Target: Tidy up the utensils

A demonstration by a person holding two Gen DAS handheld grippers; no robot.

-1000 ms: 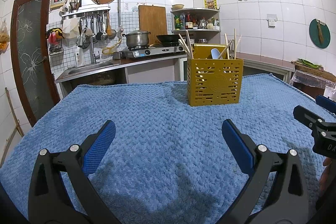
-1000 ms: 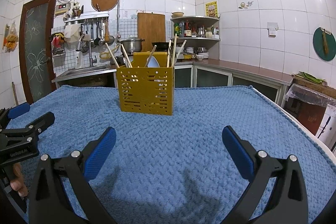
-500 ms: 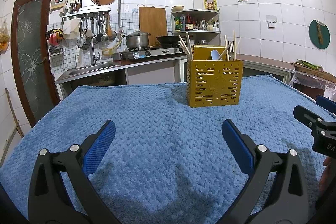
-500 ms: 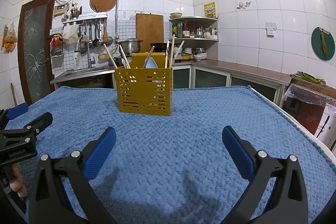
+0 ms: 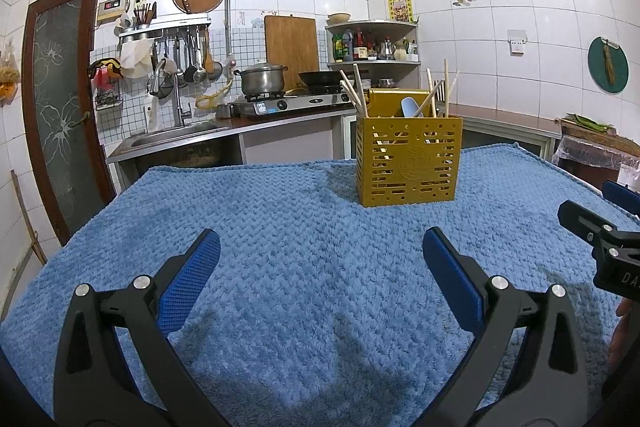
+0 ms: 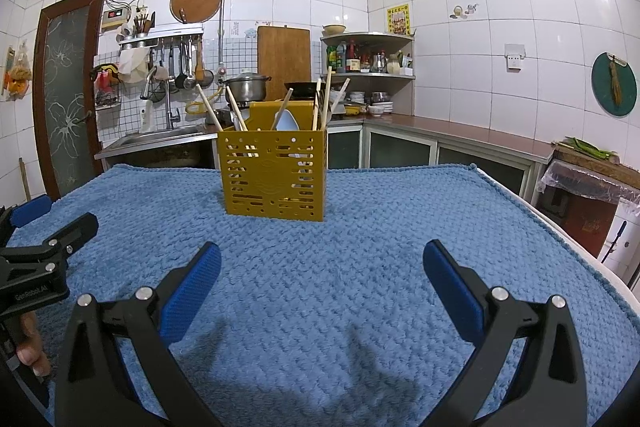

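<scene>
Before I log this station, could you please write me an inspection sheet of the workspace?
Surface: blue towel covers the table.
Job's things: yellow utensil holder upright on the towel, holding chopsticks and a pale blue spoon.
Clutter: nothing seen on the towel.
Grippers: left gripper and right gripper both open, empty.
Cables: nothing seen.
Surroundings: tiled kitchen, sink, steel pot, cutting board.

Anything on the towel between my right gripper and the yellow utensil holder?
Nothing visible. From the right gripper, only bare blue towel stretches to the yellow utensil holder. The left gripper sits off to the side, clear of that line.
</scene>
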